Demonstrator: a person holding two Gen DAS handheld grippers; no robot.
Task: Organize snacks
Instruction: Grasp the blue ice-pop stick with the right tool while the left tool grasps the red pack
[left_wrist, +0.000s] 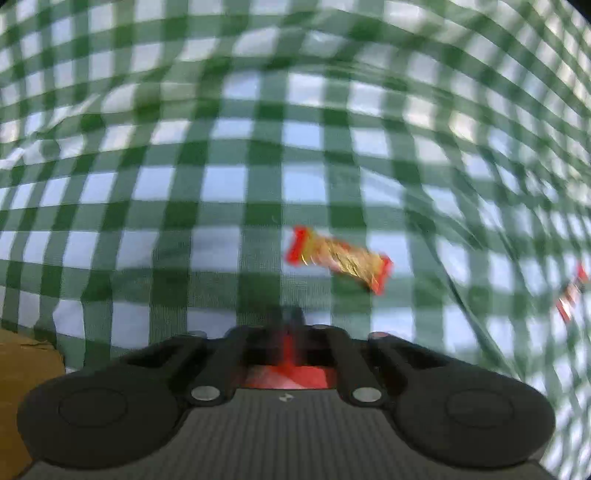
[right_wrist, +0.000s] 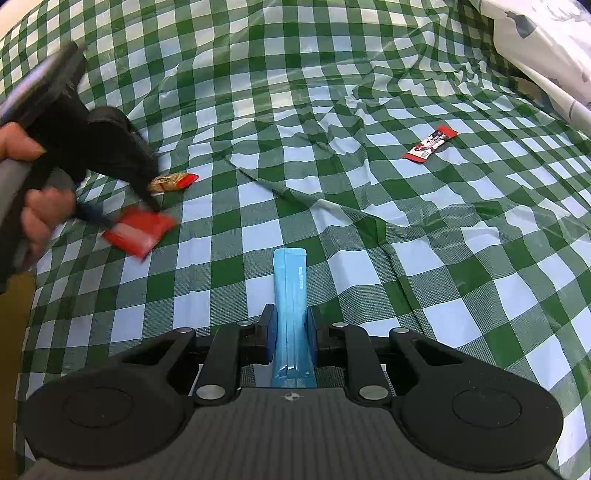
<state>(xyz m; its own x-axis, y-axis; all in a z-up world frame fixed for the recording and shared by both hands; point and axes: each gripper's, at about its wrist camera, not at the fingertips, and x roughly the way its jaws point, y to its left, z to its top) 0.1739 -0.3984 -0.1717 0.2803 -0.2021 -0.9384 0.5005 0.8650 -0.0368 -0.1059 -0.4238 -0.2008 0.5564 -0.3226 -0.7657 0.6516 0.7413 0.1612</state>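
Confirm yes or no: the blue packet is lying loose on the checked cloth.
No. The blue packet is clamped upright between the right gripper's fingers, raised above the checked cloth.

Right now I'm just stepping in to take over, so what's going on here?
A person is sorting snack packets on a green checked cloth with two handheld grippers. The right gripper is shut on a blue packet. The left gripper has closed on a red packet. A gold packet and a red-and-white bar lie loose on the cloth.
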